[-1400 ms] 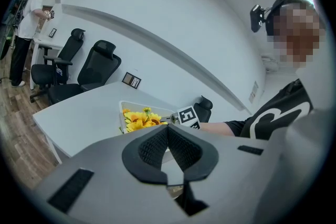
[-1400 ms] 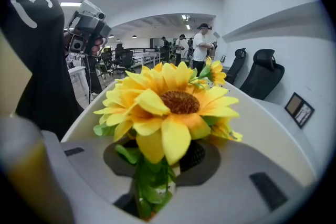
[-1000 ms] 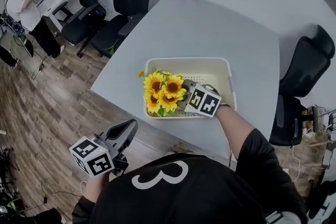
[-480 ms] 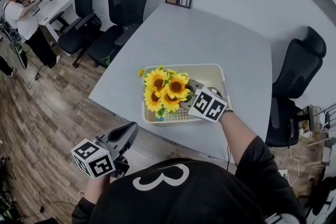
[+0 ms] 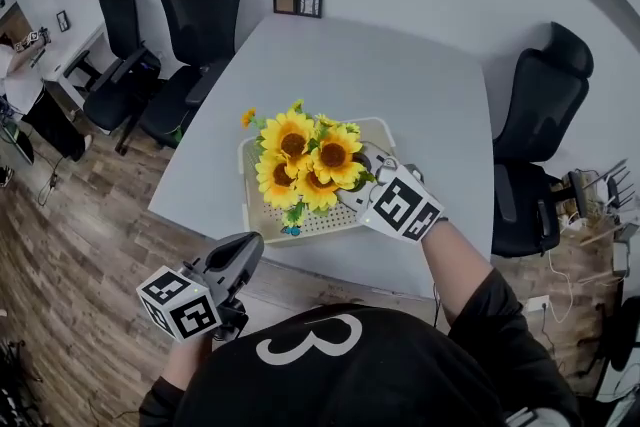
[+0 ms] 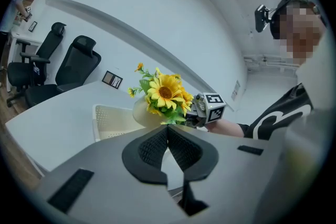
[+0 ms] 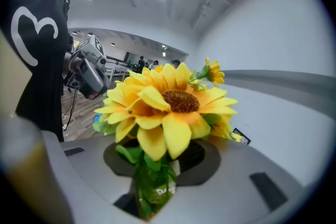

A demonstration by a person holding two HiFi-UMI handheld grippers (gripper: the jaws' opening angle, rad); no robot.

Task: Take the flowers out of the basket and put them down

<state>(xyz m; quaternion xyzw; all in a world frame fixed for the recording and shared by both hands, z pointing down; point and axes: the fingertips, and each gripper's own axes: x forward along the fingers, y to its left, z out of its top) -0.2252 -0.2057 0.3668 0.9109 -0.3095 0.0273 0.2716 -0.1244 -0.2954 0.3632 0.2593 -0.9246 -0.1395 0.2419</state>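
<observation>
The grey table (image 5: 400, 75) is bearing the cream basket (image 5: 244, 190), the sunflowers (image 5: 305, 155) are hanging just above it, the right gripper (image 5: 352, 195) is clamping their green stems, and the left gripper (image 5: 248, 248) is hovering closed and empty beside the table.

Head cam: steeply down on tabletop (image 5: 400, 85). Left gripper view faces flowers (image 6: 165, 93), prob. level; right's v. close on them.

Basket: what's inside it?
The basket shows bare perforated floor along its near edge. The sunflower bunch, clamped in the right gripper, hangs above the rest and covers it from the head view.
</observation>
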